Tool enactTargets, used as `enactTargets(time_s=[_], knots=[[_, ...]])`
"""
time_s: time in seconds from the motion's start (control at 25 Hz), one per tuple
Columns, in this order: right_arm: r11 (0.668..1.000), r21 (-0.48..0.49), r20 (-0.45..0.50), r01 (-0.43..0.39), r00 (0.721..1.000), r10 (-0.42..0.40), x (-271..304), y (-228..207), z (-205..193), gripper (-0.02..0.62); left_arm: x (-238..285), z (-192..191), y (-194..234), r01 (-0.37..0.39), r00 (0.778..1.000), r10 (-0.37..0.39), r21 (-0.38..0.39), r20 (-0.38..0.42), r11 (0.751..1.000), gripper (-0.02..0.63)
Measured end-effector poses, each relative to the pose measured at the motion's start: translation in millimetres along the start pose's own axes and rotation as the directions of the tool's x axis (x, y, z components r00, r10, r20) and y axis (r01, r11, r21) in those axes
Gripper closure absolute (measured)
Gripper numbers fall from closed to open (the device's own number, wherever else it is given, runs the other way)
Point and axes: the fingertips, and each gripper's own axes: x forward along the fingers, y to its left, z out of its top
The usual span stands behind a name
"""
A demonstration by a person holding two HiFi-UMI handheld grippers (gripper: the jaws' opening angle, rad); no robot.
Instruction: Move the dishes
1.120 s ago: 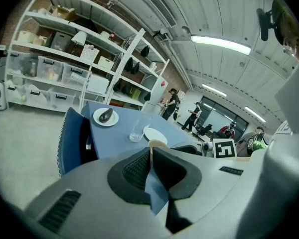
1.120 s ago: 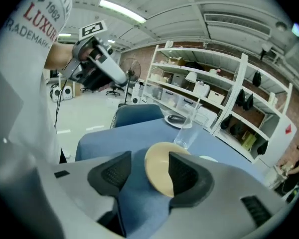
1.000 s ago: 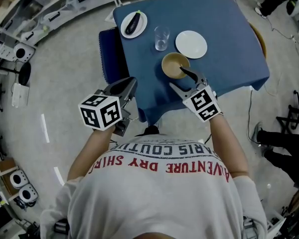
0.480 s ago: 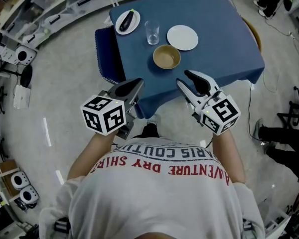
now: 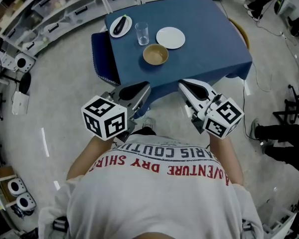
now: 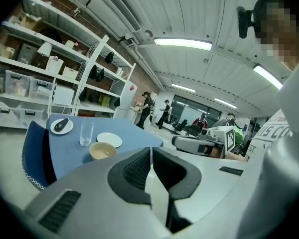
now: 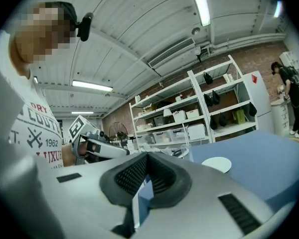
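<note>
Four dishes, bowl (image 5: 155, 54) nearest, then glass (image 5: 141, 33), white plate (image 5: 170, 37) and small plate (image 5: 120, 26), sit on the blue table (image 5: 209, 39) ahead of my tongs, shelves (image 5: 55, 9) ahead-left; left tongs (image 5: 144, 87) pinched empty, right tongs (image 5: 184, 83) just closed on nothing, both over grey floor (image 5: 65, 83).

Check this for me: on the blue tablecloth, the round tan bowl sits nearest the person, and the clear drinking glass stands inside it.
Not inside it. The clear drinking glass stands on the blue tablecloth itself, just beyond the round tan bowl and to its left, as the head view shows. The rest holds.
</note>
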Motion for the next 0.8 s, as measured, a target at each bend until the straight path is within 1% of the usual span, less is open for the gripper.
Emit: enactTargets(time_s=[0.08,0.24,0.32,0.44,0.64,0.8], knots=[[1.000,0.018,0.019,-0.015,1.000,0.015,-6.3,5.8,5.4,0.572,-1.2,3.6,-10.2,0.012,1.000,-0.012,0.014,0.011,1.000,0.569],[0.999,-0.024,0.036,-0.033,0.999,0.034,-17.0,14.9,15.0,0.572,-1.6,10.7,-25.9,0.022,0.999,-0.024,0.042,0.034,0.999,0.569],[0.999,-0.022,0.044,-0.040,0.998,0.041,-19.9,17.1,18.1,0.572,-1.1,12.7,-31.1,0.025,0.999,-0.027,0.050,0.038,0.998,0.569],[0.999,0.000,0.052,-0.051,0.997,0.051,-22.4,17.3,20.2,0.572,0.2,15.2,-36.9,0.029,0.999,-0.031,0.062,0.036,0.998,0.569],[0.999,0.009,0.060,-0.054,0.997,0.053,-26.2,13.3,22.9,0.572,3.2,22.3,-43.2,0.049,0.998,-0.053,0.091,0.040,0.995,0.569],[0.999,0.015,0.062,-0.047,0.997,0.046,-27.3,9.9,20.0,0.572,8.4,20.5,-43.5,0.060,0.998,-0.063,0.112,0.025,0.992,0.569]])
